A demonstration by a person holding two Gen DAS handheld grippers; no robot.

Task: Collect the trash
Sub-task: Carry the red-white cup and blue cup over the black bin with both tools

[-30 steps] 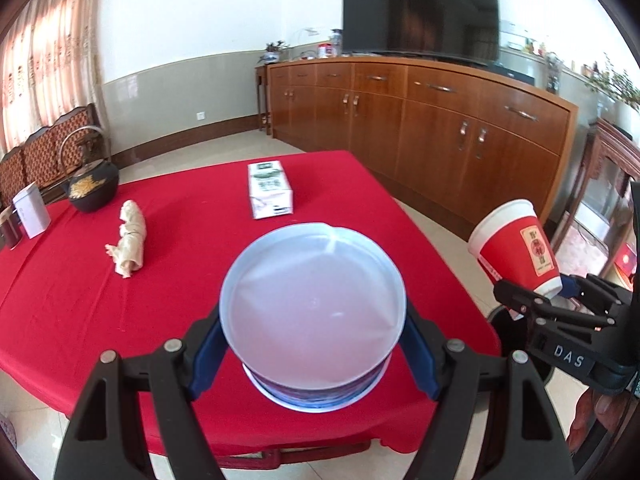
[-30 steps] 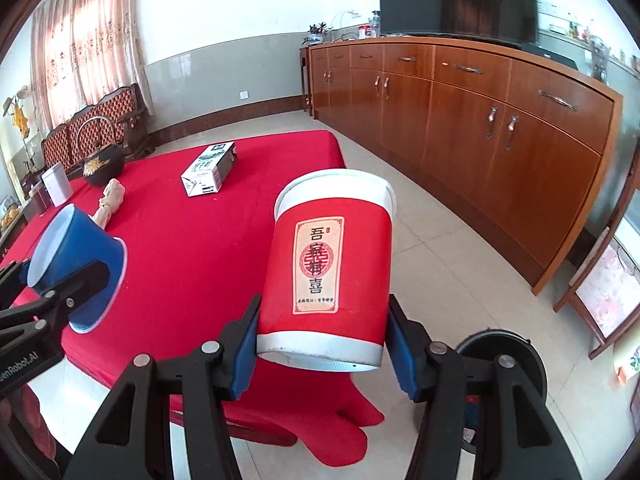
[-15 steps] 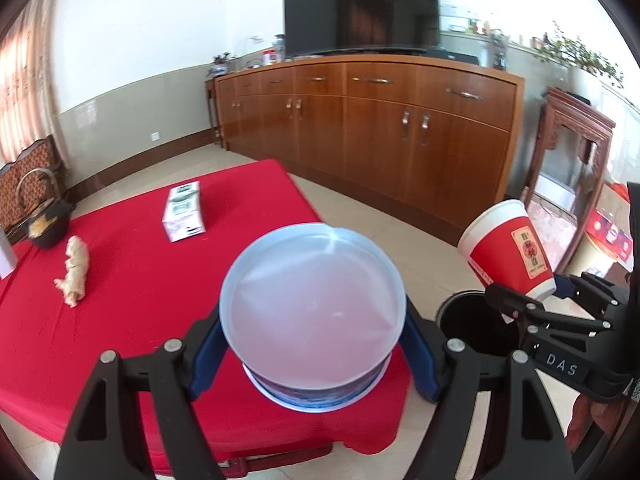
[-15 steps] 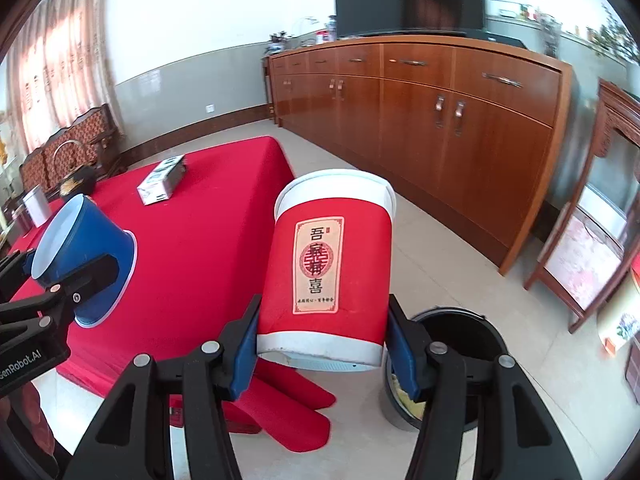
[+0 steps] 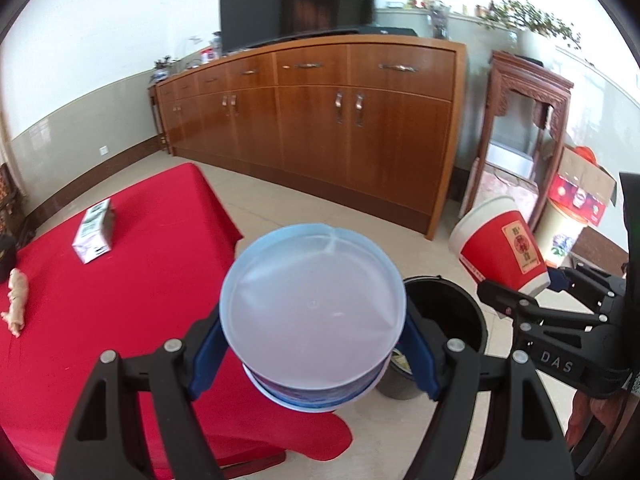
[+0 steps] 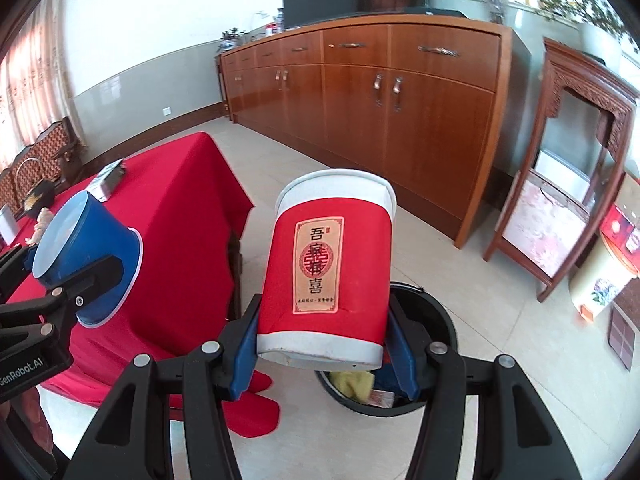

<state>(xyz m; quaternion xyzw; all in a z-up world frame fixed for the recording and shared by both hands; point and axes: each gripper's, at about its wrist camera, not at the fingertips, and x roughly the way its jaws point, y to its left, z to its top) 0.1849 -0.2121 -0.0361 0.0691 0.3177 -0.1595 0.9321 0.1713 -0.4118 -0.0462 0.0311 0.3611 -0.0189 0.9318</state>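
Observation:
My left gripper (image 5: 314, 354) is shut on a blue paper cup (image 5: 314, 316), mouth facing the camera; it also shows in the right wrist view (image 6: 86, 260). My right gripper (image 6: 322, 354) is shut on a red paper cup (image 6: 328, 276) with a beige label, held tilted above a black trash bin (image 6: 436, 344) on the floor. The red cup also shows in the left wrist view (image 5: 502, 248), above and right of the bin (image 5: 444, 320). The bin holds some trash, including something yellow (image 6: 352, 384).
A table with a red cloth (image 5: 120, 264) stands to the left, carrying a milk carton (image 5: 94, 232) and a crumpled beige wad (image 5: 16, 300). A long wooden sideboard (image 5: 340, 120) runs along the far wall. A wooden stand (image 6: 560, 184) and boxes are at right.
Both grippers have swung right, away from the table, with their cups. The black bin has come into full view beneath the red cup.

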